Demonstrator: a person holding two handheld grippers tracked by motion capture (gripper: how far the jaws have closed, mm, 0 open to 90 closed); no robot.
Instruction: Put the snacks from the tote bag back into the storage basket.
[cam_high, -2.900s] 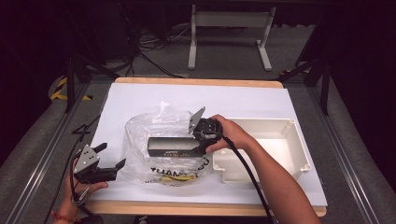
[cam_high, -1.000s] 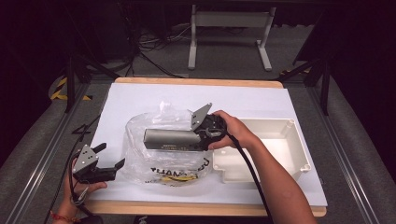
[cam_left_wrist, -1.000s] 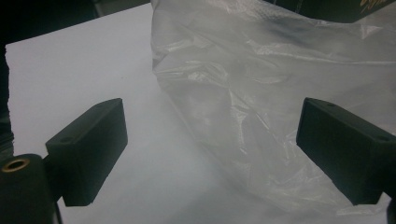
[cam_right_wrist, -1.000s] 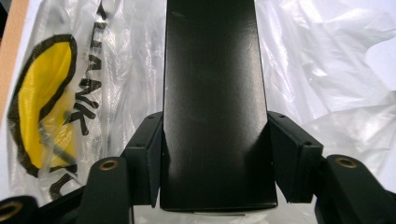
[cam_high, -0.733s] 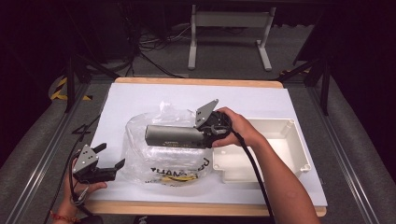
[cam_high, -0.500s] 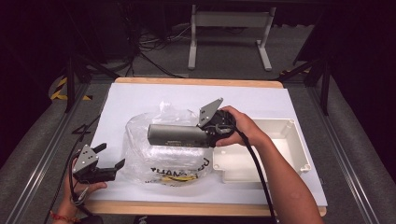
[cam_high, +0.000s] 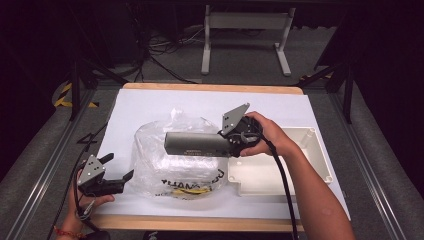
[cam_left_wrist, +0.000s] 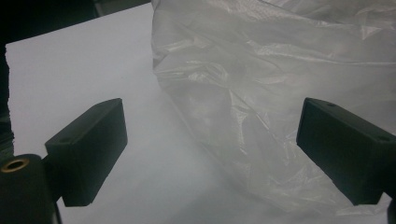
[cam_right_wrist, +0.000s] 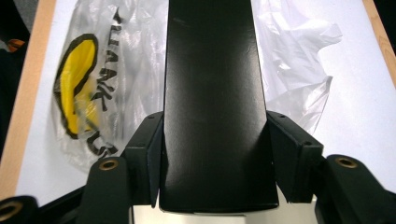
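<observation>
1. Plainly, a long dark box (cam_high: 197, 144) was the held thing: it lay level above the clear plastic bag (cam_high: 170, 165), clamped at its right end by the right tongs (cam_high: 231, 145).
2. Seen from the right gripper view, the dark box (cam_right_wrist: 212, 102) ran straight away from the camera, with both black jaws pressed flat against its two sides.
3. The person's right hand (cam_high: 265, 135) gripped the right tongs just beside the bag's right edge, the grey plate tilted upward above the box's held end.
4. The bag was crumpled and lay on the white sheet (cam_high: 145, 107) covering the worktop (cam_high: 210, 88); black lettering and a yellow patch showed on its near part.
5. In the right gripper view the same print (cam_right_wrist: 81, 84) showed through the plastic, left of the box.
6. A shallow white tray (cam_high: 300, 160) sat on the sheet just to the right of the bag, under the person's right forearm.
7. The left tongs (cam_high: 115, 175) were at the bag's near left, held by the left hand (cam_high: 82, 202) at the worktop's front edge.
8. Their jaws stood wide apart with nothing between them; in the left gripper view the bag (cam_left_wrist: 280, 93) lay ahead, nearer the right jaw, not touched by either.
</observation>
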